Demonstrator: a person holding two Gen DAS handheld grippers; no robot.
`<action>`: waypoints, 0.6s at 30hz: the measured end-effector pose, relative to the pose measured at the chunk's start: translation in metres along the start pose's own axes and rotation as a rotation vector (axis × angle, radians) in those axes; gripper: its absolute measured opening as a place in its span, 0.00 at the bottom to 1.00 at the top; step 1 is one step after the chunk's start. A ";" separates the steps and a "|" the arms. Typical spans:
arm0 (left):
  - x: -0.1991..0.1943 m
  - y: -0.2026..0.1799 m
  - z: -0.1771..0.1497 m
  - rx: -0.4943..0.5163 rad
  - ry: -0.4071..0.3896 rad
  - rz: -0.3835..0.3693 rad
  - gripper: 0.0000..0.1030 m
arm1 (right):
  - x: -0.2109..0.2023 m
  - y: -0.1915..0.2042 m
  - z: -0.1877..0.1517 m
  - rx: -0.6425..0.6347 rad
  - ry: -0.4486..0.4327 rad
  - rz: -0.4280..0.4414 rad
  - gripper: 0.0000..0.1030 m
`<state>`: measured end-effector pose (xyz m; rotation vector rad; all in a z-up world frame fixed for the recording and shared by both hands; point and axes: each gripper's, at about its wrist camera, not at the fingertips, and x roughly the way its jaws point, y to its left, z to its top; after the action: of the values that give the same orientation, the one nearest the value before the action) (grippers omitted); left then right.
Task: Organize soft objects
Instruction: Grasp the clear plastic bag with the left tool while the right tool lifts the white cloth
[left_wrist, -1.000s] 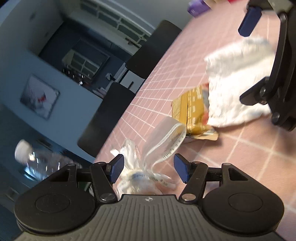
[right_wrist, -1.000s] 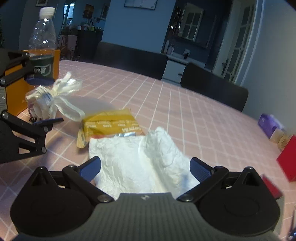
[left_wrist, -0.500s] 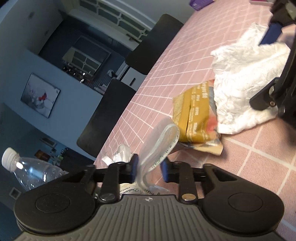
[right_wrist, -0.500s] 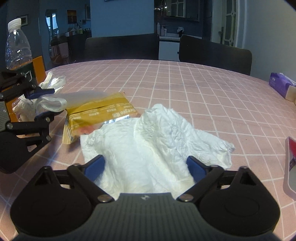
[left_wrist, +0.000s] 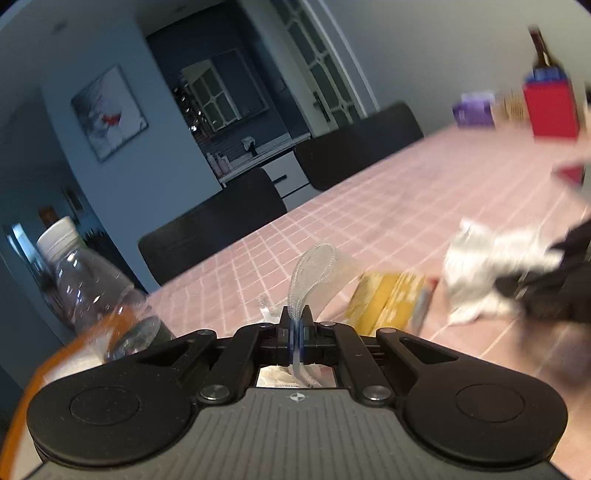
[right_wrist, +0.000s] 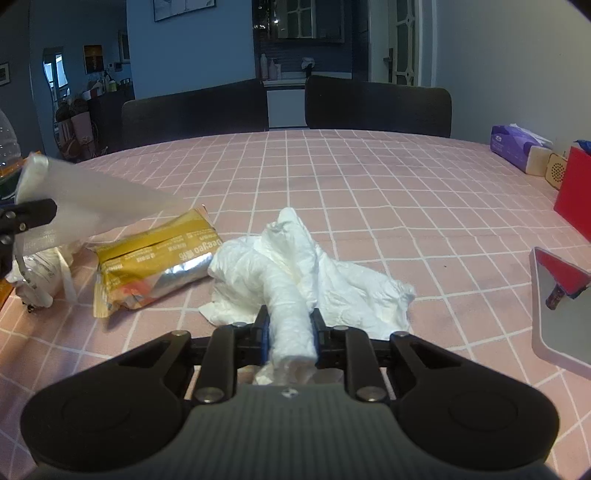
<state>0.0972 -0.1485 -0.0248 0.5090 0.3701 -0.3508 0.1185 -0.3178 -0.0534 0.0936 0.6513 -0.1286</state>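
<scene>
Right tongs (right_wrist: 290, 328) have just closed, pinching a bunched fold of the limp, light white cloth (right_wrist: 332, 273) on the desk (right_wrist: 369, 192). Left tongs (left_wrist: 295, 332) have closed on a thin clear bag (left_wrist: 314, 273); both crumple easily.

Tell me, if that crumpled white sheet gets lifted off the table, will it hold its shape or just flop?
Probably flop. The white sheet lies in loose wrinkled folds, and the right gripper has squeezed a bunch of it into a narrow roll, so it looks soft. It likely weighs little, being thin. The rest may drag across the pink checked table and trail below the gripper.
</scene>
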 end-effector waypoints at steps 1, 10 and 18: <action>-0.006 0.006 0.001 -0.048 0.007 -0.022 0.03 | -0.005 0.003 -0.001 -0.011 -0.010 -0.002 0.18; -0.046 0.044 -0.006 -0.327 0.009 -0.177 0.02 | -0.069 0.026 -0.006 -0.032 -0.085 0.080 0.18; -0.080 0.065 -0.015 -0.392 -0.039 -0.139 0.01 | -0.119 0.042 -0.006 -0.038 -0.143 0.167 0.18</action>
<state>0.0500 -0.0690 0.0229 0.0924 0.4253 -0.4103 0.0278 -0.2649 0.0165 0.1005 0.5009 0.0378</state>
